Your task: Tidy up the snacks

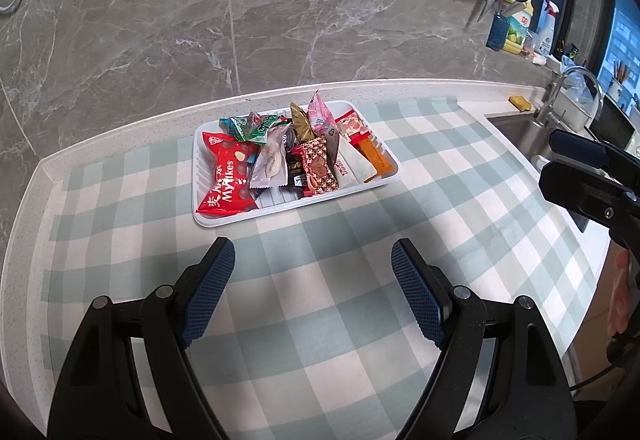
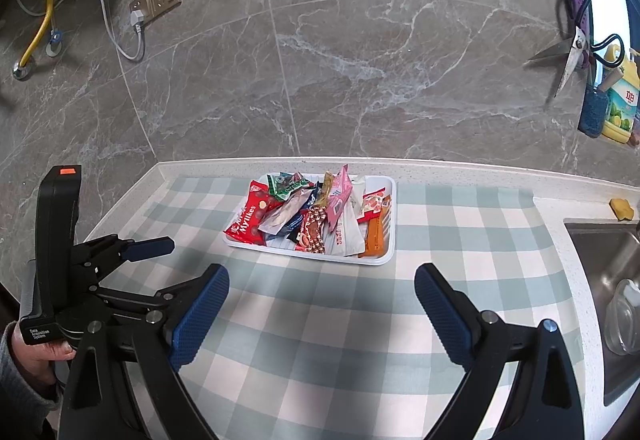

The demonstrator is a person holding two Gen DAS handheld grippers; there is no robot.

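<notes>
Your left claw (image 1: 312, 264) and right claw (image 2: 322, 292), both released and empty, face the snack tray (image 1: 208, 218) straight ahead, left slightly nearer.

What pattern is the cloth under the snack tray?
Pale green and white check; the cloth shows best in the left wrist view.

Snack tray on the worktop, near the back wall

The tray (image 2: 386, 200) sits on a cloth (image 2: 320, 320) covering the worktop (image 2: 460, 170), snacks (image 2: 312, 216) piled inside. The sink (image 2: 600, 252) lies to its right, scissors (image 2: 570, 56) hang on the wall behind.
</notes>
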